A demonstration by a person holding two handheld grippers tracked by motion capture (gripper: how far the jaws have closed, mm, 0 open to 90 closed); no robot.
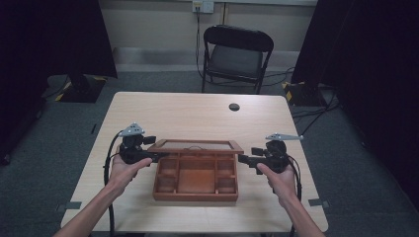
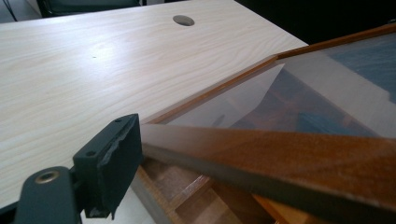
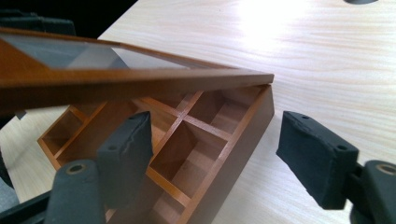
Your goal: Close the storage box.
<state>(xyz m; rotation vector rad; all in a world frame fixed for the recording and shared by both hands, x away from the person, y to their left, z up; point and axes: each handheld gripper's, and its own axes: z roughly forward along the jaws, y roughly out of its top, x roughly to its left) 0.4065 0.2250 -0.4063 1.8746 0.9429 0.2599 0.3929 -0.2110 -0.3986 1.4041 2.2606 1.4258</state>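
Note:
A wooden box [image 1: 195, 193] with several open compartments sits at the table's near middle. Its glass-paned lid [image 1: 197, 145] is hinged at the far side and stands partly raised. My left gripper [image 1: 160, 155] is at the lid's left end. In the left gripper view one black finger [image 2: 114, 158] stands wide to the left, and the lid frame [image 2: 280, 154] crosses where the other would be and hides it. My right gripper [image 3: 215, 135] is open at the box's right wall [image 3: 243, 135], one finger over a compartment and one outside, under the raised lid [image 3: 140, 81].
The pale wood table [image 1: 197, 113] has a round cable hole [image 1: 234, 106] at the far middle. A black folding chair [image 1: 237, 54] stands behind the table. Dark curtains and stand bases flank both sides, and cables trail from both grippers toward the near edge.

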